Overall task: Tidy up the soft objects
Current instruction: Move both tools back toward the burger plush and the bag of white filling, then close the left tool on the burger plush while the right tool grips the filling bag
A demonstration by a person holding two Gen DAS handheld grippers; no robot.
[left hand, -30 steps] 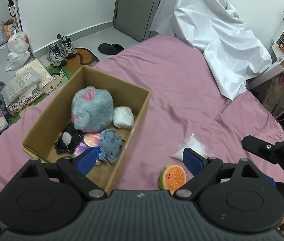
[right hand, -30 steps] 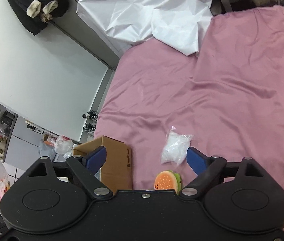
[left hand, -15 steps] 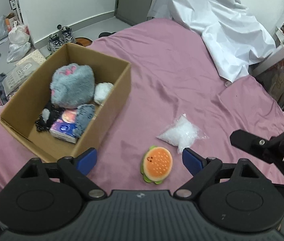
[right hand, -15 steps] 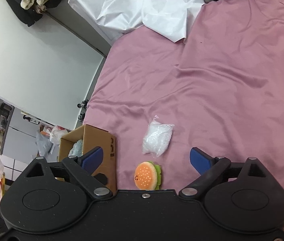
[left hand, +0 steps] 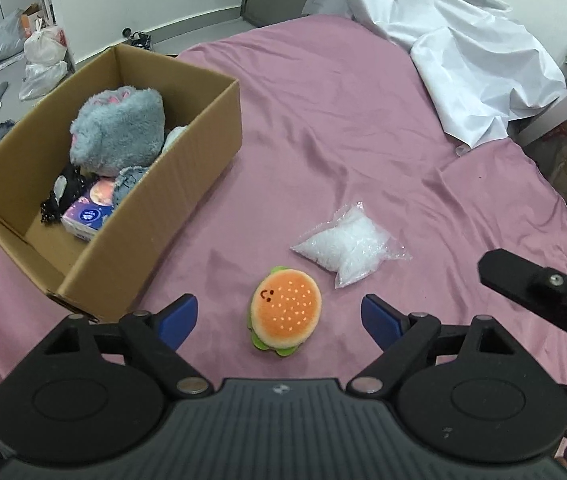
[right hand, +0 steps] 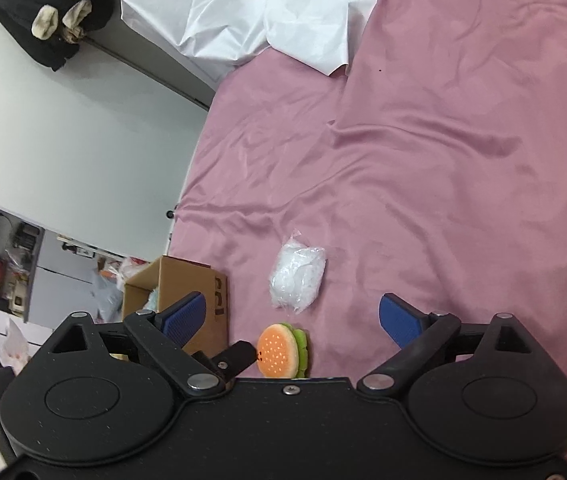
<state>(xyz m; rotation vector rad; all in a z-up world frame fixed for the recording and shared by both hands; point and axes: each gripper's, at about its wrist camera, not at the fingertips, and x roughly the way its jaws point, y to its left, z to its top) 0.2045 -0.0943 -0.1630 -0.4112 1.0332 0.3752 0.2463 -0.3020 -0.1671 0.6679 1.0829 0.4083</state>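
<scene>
Pink bedsheet (left hand: 323,128) carries a burger plush (left hand: 285,311); beside it lies a clear bag (left hand: 347,246). Left gripper (left hand: 279,318) spreads empty around the plush; right gripper (right hand: 292,316) spreads empty too.

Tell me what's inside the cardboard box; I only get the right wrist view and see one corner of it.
Observer: A big grey plush fills the far end of the cardboard box.
Operator: Anything else in there?
Observer: A blue-and-pink packet lies on the box floor.
Operator: Are the left tongs gripping the burger?
Observer: No. The left tongs are open and frame the burger plush, with the pads clear of it.
</scene>
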